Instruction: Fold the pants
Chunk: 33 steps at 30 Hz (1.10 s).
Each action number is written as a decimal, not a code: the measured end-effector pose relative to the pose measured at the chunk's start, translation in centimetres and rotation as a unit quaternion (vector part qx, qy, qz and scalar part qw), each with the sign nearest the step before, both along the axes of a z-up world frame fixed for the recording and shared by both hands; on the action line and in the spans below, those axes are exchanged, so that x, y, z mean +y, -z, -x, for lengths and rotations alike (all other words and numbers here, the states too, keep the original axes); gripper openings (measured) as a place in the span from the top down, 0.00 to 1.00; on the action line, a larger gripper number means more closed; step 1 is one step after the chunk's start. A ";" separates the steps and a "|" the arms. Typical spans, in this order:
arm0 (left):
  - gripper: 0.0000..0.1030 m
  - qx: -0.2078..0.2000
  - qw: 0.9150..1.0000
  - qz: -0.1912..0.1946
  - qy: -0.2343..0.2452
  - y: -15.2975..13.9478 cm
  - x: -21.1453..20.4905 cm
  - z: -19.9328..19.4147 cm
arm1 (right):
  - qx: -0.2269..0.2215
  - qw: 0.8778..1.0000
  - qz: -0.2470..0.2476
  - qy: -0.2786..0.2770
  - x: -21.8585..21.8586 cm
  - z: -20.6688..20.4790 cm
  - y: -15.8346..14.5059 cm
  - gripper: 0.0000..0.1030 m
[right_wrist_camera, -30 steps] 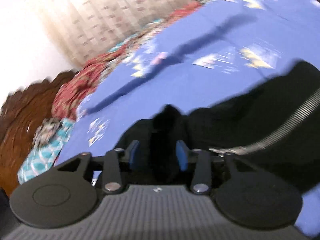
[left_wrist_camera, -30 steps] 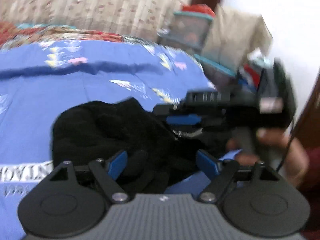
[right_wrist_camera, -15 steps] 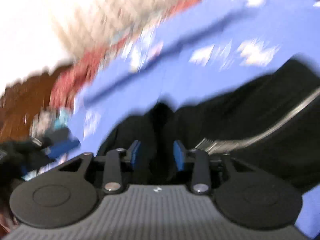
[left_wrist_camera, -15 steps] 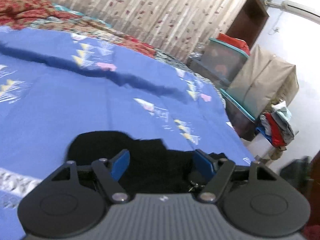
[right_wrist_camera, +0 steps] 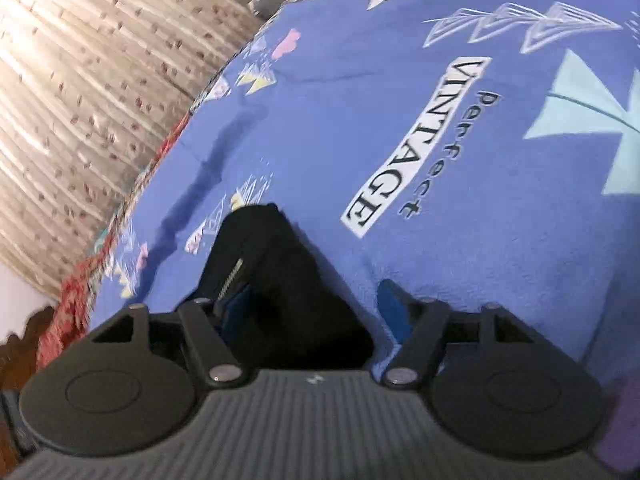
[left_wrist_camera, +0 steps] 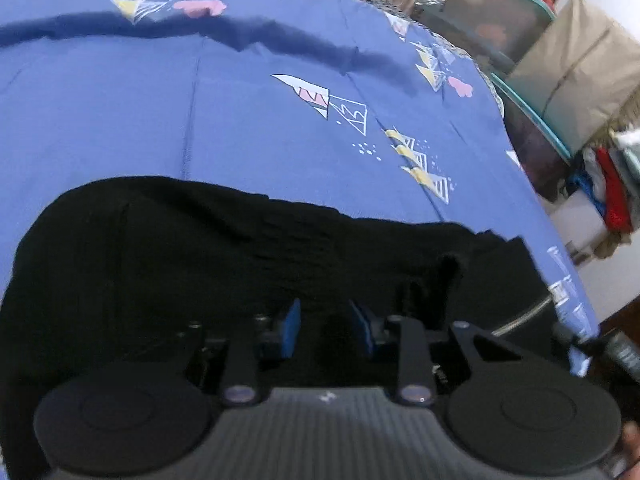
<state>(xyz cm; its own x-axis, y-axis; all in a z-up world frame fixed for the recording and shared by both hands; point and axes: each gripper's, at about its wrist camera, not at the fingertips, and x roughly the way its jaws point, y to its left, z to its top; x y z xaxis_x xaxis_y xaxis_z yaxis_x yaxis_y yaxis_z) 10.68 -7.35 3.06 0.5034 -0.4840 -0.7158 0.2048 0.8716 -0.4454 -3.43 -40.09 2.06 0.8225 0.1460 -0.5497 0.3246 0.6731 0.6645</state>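
Observation:
The black pants [left_wrist_camera: 200,248] lie in a folded heap on the blue patterned bedspread [left_wrist_camera: 240,120]. My left gripper [left_wrist_camera: 324,328] sits low over the pants with its blue pads narrowly apart and black cloth between them. In the right wrist view a corner of the pants [right_wrist_camera: 272,272] with a silver zipper [right_wrist_camera: 230,276] lies between the wide-open fingers of my right gripper [right_wrist_camera: 320,312]. The right blue pad [right_wrist_camera: 390,308] rests over bare bedspread [right_wrist_camera: 480,160].
A beige flowered curtain [right_wrist_camera: 80,100] hangs behind the bed. Clear storage boxes [left_wrist_camera: 500,20], a beige covered box [left_wrist_camera: 580,72] and a pile of clothes [left_wrist_camera: 612,184] stand past the bed's right edge. A red patterned cloth [right_wrist_camera: 68,312] lies at the bed's far side.
My left gripper has dropped onto the pants and narrowed its fingers on the cloth. My right gripper has opened wide, let go of the fold and swung toward the printed bedspread.

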 end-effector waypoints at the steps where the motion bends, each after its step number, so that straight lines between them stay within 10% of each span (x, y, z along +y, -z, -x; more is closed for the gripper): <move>1: 0.70 0.006 1.000 0.006 -0.003 -0.8 0.4 0.2 | 0.006 1.000 -0.008 -0.023 0.4 -0.5 -0.3 0.84; 5: 0.54 -0.041 0.997 0.060 -0.018 -6.0 2.6 2.4 | -0.052 0.995 0.013 -0.082 3.5 -0.6 -4.8 0.84; 9: 0.07 -0.066 0.993 0.101 0.005 -10.4 2.3 3.0 | -0.107 0.978 0.073 -0.162 9.1 -1.4 -8.6 0.84; 13: 0.03 -0.062 0.992 0.091 0.063 -11.8 0.4 2.2 | -0.145 0.949 0.141 -0.244 15.7 -1.4 -10.5 0.84; 15: 0.16 -0.051 0.993 0.078 0.078 -11.2 0.3 1.7 | -0.158 0.933 0.168 -0.278 18.6 -1.1 -10.8 0.84; 16: 0.52 -0.045 0.993 0.078 0.081 -10.6 0.5 1.6 | -0.164 0.924 0.177 -0.295 20.0 -1.2 -10.5 0.84; 18: 0.77 -0.044 0.995 0.064 0.070 -10.0 1.7 1.7 | -0.170 0.911 0.199 -0.319 22.0 -0.5 -10.3 0.84; 25: 0.80 -0.083 0.993 0.088 -0.010 -8.4 10.4 5.3 | -0.169 0.876 0.210 -0.399 26.9 -1.4 -9.8 0.83; 33: 0.63 0.007 0.995 0.049 -0.091 0.8 13.5 4.8 | -0.059 0.848 0.197 -0.489 30.8 -2.1 -4.8 0.64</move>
<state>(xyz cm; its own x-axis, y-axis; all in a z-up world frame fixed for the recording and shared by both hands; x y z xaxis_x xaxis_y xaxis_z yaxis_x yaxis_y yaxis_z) 5.90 6.19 2.30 0.5795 -0.4533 -0.6773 0.0398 0.8458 -0.5320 -1.29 -9.28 6.82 0.4675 0.6140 -0.6360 -0.5694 0.7594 0.3147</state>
